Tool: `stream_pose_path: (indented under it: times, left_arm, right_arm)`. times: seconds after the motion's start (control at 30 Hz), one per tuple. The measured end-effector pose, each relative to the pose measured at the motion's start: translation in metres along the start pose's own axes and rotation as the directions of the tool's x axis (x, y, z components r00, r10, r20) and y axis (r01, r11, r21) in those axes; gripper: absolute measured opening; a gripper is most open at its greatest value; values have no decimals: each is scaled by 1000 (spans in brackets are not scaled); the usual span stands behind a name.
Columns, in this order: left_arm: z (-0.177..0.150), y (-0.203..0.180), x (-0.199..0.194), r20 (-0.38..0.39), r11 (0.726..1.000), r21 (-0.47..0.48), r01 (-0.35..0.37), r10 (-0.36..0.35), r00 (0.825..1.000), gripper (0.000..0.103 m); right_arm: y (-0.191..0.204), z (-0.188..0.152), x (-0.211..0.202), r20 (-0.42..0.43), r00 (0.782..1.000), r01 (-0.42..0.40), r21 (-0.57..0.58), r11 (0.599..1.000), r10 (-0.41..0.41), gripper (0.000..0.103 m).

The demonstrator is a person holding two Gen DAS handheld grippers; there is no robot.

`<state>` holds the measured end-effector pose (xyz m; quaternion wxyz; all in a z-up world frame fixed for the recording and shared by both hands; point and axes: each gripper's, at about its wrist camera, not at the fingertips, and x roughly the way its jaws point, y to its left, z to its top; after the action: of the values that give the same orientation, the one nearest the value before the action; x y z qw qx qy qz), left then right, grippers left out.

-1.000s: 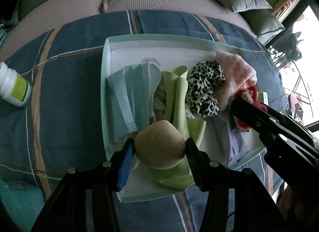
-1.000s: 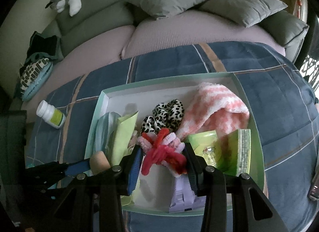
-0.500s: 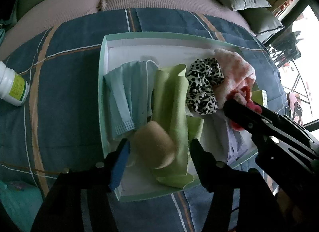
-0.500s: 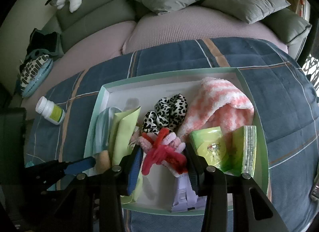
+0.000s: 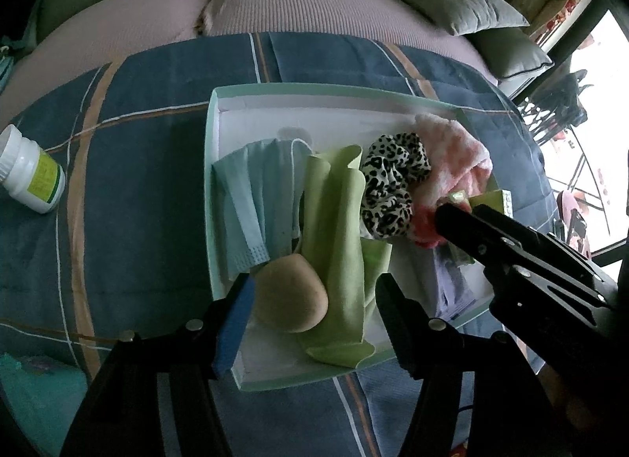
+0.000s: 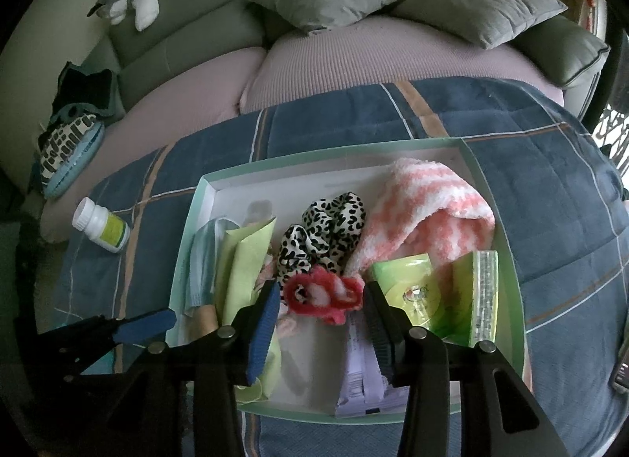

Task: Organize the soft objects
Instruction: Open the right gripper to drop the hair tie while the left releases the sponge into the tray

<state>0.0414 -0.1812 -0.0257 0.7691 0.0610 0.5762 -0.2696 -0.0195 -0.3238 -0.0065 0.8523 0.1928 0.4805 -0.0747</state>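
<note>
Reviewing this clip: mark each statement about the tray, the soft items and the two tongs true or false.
1. The beige sponge lies inside the tray. True.
2. The left tongs squeeze the sponge. False: the jaws have just been opening; one stands clear of it.
3. The white bottle stands in the tray. False: it lies on the blanket, outside it.
4. The leopard scrunchie sits between the green cloth and the pink sock. True.
5. The red scrunchie lies between the right tongs' jaws. True.
</note>
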Motion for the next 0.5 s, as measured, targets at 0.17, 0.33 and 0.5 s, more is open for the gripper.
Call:
stream_pose_path:
  times: [0.17, 0.33, 0.5]
  left_arm:
    - [2, 3, -5, 15, 1000, -13, 3, -3, 1000, 65]
    - [3, 11, -13, 38, 999, -37, 7, -6, 999, 65]
    - [4, 23, -17, 56, 997, -74, 9, -5, 998, 65]
  right_arm:
    - [-2, 2, -6, 21, 1000, 1, 9, 1000, -2, 54]
    - [-7, 3, -10, 40, 999, 2, 29, 1000, -3, 54]
    - [-11, 2, -9, 34, 999, 8, 39, 999, -9, 54]
